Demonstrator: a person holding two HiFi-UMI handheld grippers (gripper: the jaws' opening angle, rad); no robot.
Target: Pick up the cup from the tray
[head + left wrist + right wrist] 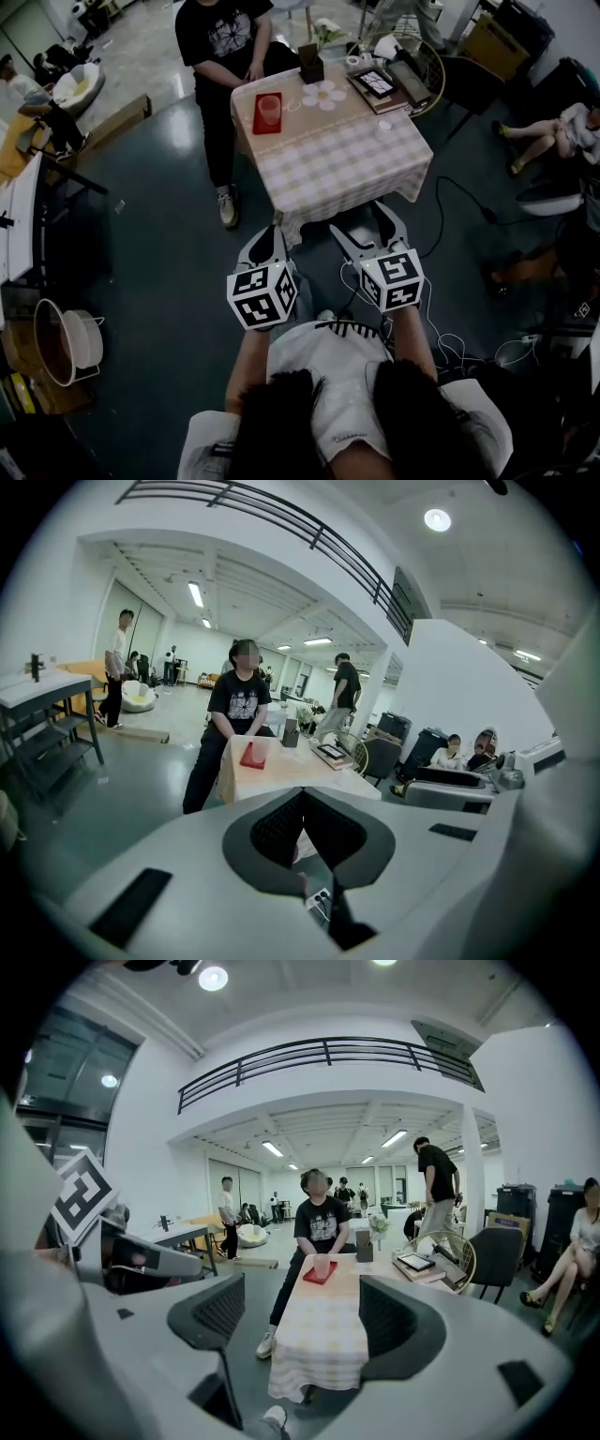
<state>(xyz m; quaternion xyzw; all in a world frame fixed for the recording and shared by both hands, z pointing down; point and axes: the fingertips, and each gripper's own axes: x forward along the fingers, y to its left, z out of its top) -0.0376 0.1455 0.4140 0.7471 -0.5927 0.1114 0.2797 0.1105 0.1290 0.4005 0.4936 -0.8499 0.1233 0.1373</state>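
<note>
A pale pink translucent cup [270, 109] stands on a red tray [267, 125] at the far left corner of a table with a checked cloth [337, 164]. Both grippers hover low in front of the table's near edge, well short of the cup. My left gripper [270, 236] is shut with nothing in it; in the left gripper view its pads [281, 822] meet, with the cup [261, 749] far ahead. My right gripper [364, 223] is open and empty. In the right gripper view the cup [322, 1266] and tray [318, 1276] show far off above the gap of the gripper [305, 1321].
A person in a black shirt [223, 37] sits behind the table by the tray. Also on the table are a flower-shaped mat [324, 94], a dark box [310, 66], a tablet on books [380, 84] and a small white dish [384, 127]. Cables [455, 342] lie on the floor at right.
</note>
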